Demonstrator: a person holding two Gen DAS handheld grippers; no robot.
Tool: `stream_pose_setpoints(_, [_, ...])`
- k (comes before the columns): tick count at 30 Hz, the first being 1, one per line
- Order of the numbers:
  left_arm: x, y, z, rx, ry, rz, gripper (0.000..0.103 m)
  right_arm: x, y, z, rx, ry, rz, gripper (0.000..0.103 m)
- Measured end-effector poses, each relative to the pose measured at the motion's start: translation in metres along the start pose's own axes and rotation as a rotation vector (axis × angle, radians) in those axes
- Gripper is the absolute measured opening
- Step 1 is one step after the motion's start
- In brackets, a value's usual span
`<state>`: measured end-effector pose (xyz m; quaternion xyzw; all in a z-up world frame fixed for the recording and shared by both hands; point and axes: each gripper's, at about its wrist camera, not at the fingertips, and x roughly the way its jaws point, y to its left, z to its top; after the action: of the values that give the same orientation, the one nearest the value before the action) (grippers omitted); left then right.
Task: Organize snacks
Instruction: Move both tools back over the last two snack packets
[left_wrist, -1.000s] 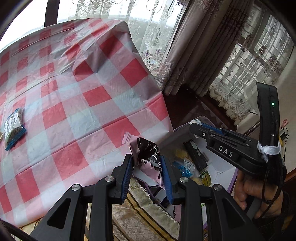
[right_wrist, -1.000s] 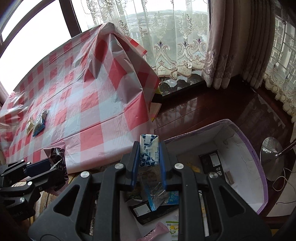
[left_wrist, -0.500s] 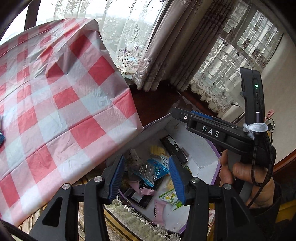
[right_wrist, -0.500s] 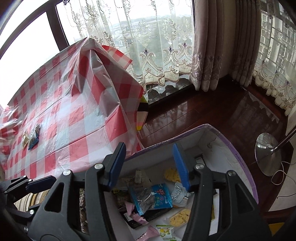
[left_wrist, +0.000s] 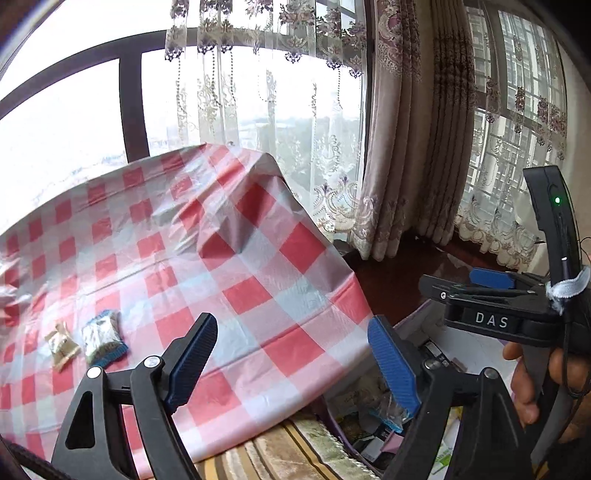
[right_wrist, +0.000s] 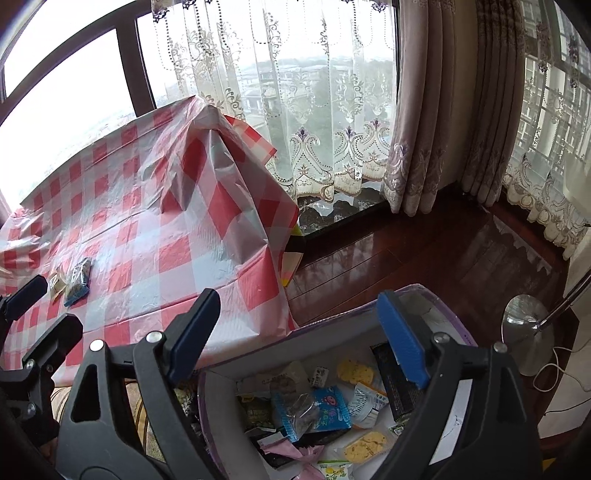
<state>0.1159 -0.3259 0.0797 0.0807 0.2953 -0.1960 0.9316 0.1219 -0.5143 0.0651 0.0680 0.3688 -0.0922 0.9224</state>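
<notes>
Both jaws opening, nothing between. Two snack packets (left_wrist: 88, 341) lay far left on the table (left_wrist: 258, 291), long axes pointing away, nearer the left hand-held gripper (left_wrist: 291, 363) than the right hand-held gripper (right_wrist: 299, 334) above the box (right_wrist: 424, 295).

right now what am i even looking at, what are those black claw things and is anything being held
Those black claws are hand-held grippers, not a robot: a person squeezes one in each hand, and a small wide-angle camera on each looks out along its two blue-padded fingers.

The left camera's picture shows the left gripper up close, with the right gripper and the hand holding it at the right edge. The right camera's picture shows the right gripper over a white box on the floor, full of snack packets.

Beside the box stands a table under a red checked tablecloth. Two small snack packets lie on it.

Nothing is held: both grippers' jaws are opening, with nothing between the pads.
</notes>
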Motion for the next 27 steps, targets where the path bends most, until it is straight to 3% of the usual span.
stream_pose_setpoints(4, [-0.006, 0.013, 0.003, 0.061, -0.068, 0.110, 0.085, -0.005, 0.021, 0.004, -0.040, -0.032, -0.079, 0.092])
stream_pose_setpoints(7, [-0.010, 0.033, 0.005, 0.035, -0.081, 0.112, 0.085, -0.008, 0.036, 0.006, -0.060, -0.064, -0.070, 0.095])
stream_pose_setpoints(11, [-0.013, 0.065, 0.001, -0.042, -0.075, 0.106, 0.085, -0.013, 0.064, 0.004, -0.107, -0.105, -0.031, 0.096])
stream_pose_setpoints(22, [-0.030, 0.173, -0.028, -0.323, -0.048, 0.232, 0.085, -0.003, 0.156, 0.000, -0.196, -0.062, 0.193, 0.096])
stream_pose_setpoints(27, [-0.035, 0.223, -0.045, -0.430, -0.032, 0.299, 0.085, 0.012, 0.198, 0.000, -0.221, -0.050, 0.228, 0.096])
